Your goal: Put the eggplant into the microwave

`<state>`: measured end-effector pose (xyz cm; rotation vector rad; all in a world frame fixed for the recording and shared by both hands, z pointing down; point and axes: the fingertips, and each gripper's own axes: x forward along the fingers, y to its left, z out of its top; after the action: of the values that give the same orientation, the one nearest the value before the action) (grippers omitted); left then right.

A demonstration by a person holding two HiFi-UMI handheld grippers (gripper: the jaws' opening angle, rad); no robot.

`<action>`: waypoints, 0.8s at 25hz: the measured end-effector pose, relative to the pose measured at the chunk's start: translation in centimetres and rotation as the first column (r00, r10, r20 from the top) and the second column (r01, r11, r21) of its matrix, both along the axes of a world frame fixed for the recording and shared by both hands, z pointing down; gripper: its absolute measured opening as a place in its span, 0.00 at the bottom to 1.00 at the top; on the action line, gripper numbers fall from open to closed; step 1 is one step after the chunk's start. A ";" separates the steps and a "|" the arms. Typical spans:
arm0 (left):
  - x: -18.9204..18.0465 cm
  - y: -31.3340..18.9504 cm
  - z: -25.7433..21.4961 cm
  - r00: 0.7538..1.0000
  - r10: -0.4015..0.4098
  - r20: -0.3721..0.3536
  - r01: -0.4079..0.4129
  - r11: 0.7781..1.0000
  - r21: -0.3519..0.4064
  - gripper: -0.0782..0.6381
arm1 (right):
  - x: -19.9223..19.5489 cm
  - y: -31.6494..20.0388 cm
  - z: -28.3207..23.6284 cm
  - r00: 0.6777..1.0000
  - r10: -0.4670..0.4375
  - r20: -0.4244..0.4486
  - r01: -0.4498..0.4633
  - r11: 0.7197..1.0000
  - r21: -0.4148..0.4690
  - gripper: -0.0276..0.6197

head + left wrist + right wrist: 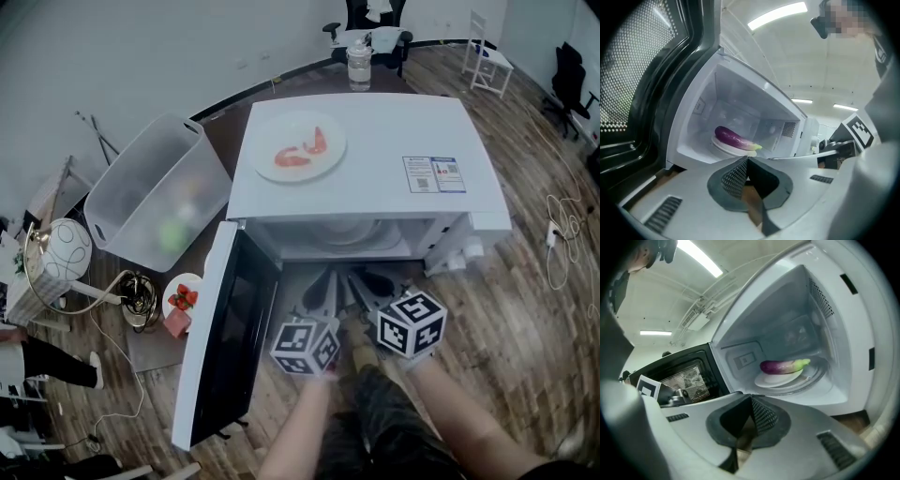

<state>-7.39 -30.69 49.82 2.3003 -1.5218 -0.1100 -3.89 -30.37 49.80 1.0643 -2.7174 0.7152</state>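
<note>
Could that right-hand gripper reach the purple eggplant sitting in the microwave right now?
Probably yes. The door of the white microwave is swung wide open, and nothing stands between the right gripper and the purple eggplant on its white plate. The jaws are shut, though, so they must open first.

the microwave (375, 141) has its door (220, 347) open. the left gripper (323, 289) and right gripper (368, 281) sit side by side before it.

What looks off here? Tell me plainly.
Nothing is spilled or damaged. The eggplant lies on a plate inside the microwave, whose door stands wide open. One oddity: a shrimp dish sits on the microwave's top, an unusual spot for food.
</note>
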 end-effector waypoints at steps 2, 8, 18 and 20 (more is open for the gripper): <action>0.1 1.1 -0.2 1.000 0.010 0.010 -0.010 1.000 0.003 0.10 | 0.1 0.8 -0.4 1.000 -0.005 0.007 0.005 1.000 0.010 0.04; 0.2 4.9 -0.3 1.000 0.018 0.010 -0.018 1.000 -0.003 0.10 | 0.6 3.8 -1.9 1.000 -0.006 0.023 0.005 0.999 0.049 0.04; 0.5 11.0 -2.6 1.000 0.004 -0.018 -0.004 1.000 0.022 0.10 | 1.0 9.3 -3.8 0.999 -0.016 -0.037 0.020 0.994 0.111 0.04; 0.5 12.0 -3.0 1.000 0.004 -0.016 -0.003 1.000 0.026 0.10 | 1.3 10.2 -4.1 0.999 -0.017 -0.038 0.021 0.993 0.113 0.04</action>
<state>-6.89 -18.71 46.82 2.3166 -1.5172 -0.1482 -2.57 -20.20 45.67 1.0617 -2.7615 0.5382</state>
